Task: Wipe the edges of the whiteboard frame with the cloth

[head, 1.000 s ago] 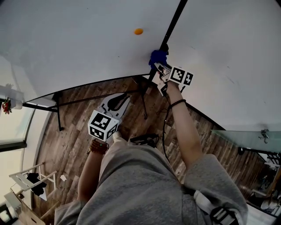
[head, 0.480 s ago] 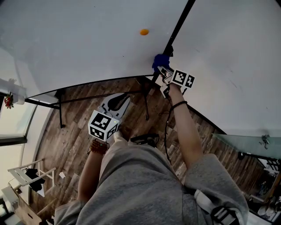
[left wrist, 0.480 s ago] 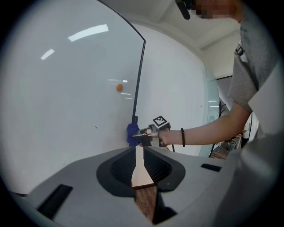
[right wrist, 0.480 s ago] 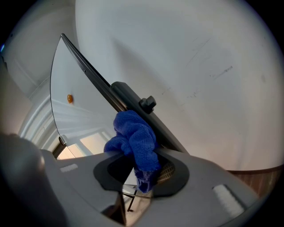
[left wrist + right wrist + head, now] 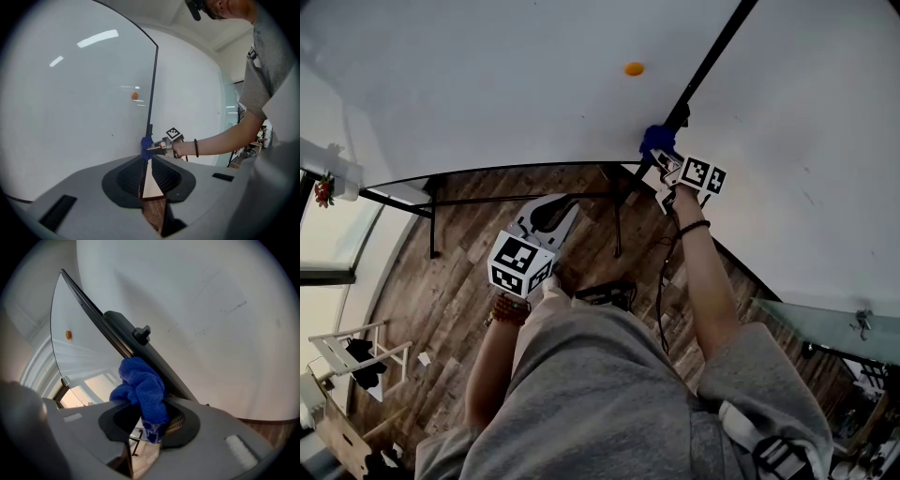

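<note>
The whiteboard [image 5: 487, 84] fills the top of the head view, and its black frame edge [image 5: 703, 70] runs diagonally down to the left. My right gripper [image 5: 664, 159] is shut on a bunched blue cloth [image 5: 657, 140] that it presses against that edge. In the right gripper view the cloth [image 5: 140, 385] bulges out of the right gripper [image 5: 149, 420] against the dark frame [image 5: 108, 329]. My left gripper [image 5: 546, 217] hangs lower, away from the board, shut on nothing. From the left gripper [image 5: 144, 161] I see the cloth [image 5: 146, 143] on the frame [image 5: 153, 84].
An orange magnet [image 5: 634, 68] sticks to the board left of the frame. Black stand legs [image 5: 614, 220] and a cable [image 5: 659, 281] are on the wooden floor [image 5: 441, 291] below. A glass table [image 5: 811, 319] stands at the right and a white rack [image 5: 356, 356] at the lower left.
The head view has swung, shifting the board and magnet rightward. The right gripper with the cloth has slid a little down the frame edge relative to the magnet. The left gripper has stayed put.
</note>
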